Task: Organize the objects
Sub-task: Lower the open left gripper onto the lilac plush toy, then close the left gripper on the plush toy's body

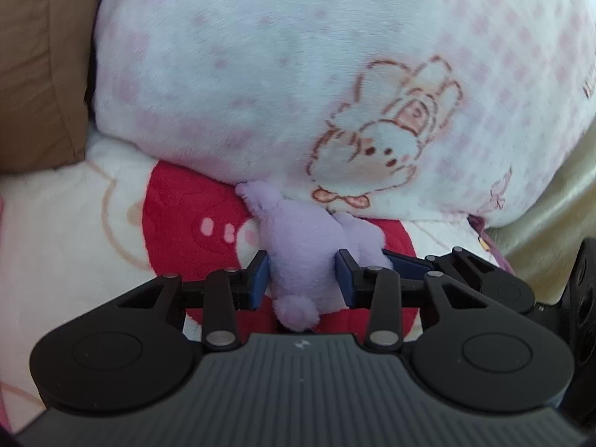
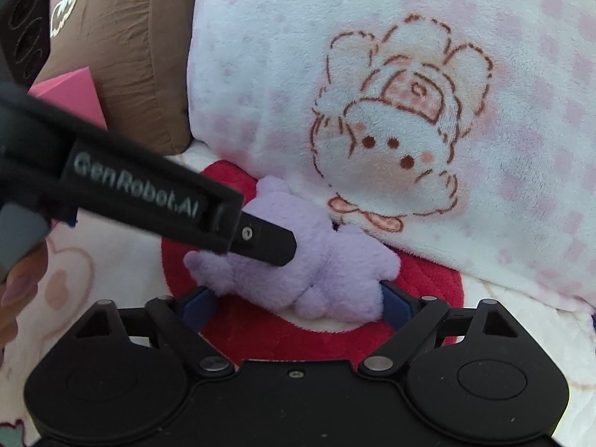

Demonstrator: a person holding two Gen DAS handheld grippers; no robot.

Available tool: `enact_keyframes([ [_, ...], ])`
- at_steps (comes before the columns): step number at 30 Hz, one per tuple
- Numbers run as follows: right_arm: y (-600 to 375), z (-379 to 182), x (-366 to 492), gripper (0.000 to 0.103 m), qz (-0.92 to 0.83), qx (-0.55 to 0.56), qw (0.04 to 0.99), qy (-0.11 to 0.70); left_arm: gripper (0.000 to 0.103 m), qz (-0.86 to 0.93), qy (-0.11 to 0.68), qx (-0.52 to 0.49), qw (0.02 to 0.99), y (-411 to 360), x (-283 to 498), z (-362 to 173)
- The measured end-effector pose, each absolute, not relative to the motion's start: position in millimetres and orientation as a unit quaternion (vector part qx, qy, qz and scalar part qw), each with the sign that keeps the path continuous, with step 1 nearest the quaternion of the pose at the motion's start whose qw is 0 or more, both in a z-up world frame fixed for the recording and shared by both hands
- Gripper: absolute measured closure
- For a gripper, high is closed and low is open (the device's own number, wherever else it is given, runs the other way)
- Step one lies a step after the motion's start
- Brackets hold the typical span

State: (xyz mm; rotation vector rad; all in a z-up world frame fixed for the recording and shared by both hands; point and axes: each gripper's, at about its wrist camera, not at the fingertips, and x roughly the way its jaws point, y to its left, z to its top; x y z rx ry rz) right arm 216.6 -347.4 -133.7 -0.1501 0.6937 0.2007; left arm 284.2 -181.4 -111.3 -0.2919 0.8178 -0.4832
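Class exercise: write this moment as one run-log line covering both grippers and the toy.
left gripper: shut on purple plush toy | right gripper: open, straddling toy | toy: lying on red patch of blanket, against white-and-pink pillow

Each hand-held gripper point(image 1: 302, 279) is matte black; blue pads point(image 1: 260, 279), silver pivot screws, ribbed housing ("GenRobot.AI" lettering).

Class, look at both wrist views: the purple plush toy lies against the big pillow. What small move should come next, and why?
Probably lift the left tool a little to draw the purple plush toy away from the white-and-pink pillow. Its blue pads already press the toy's body, while the right tool stands wide open around it, gripping nothing.
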Motion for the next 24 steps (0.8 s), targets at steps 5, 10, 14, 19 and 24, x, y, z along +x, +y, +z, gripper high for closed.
enact_keyframes([
  [5, -340.3, -129.4, 211.5, 0.012, 0.092, -0.077, 0.933, 0.34, 0.067, -0.239, 0.395, -0.132, 0.877, -183.0, 277.7, -104.8],
  [10, -336.9, -122.7, 206.3, 0.011, 0.099, -0.064, 0.932, 0.344, 0.066, -0.245, 0.415, -0.135, 0.865, -179.4, 274.1, -103.5],
  [14, -336.6, -120.4, 202.3, 0.01, 0.104, -0.045, 0.925, 0.362, 0.065, -0.248, 0.437, -0.148, 0.852, -177.8, 271.5, -108.0],
  [19, -345.0, -118.5, 182.7, 0.007, 0.111, -0.021, 0.919, 0.379, 0.065, -0.261, 0.451, -0.13, 0.844, -183.5, 256.5, -104.1],
  [24, -346.6, -119.0, 161.2, 0.005, 0.11, -0.018, 0.92, 0.377, 0.065, -0.273, 0.444, -0.093, 0.848, -191.0, 236.0, -89.5],
])
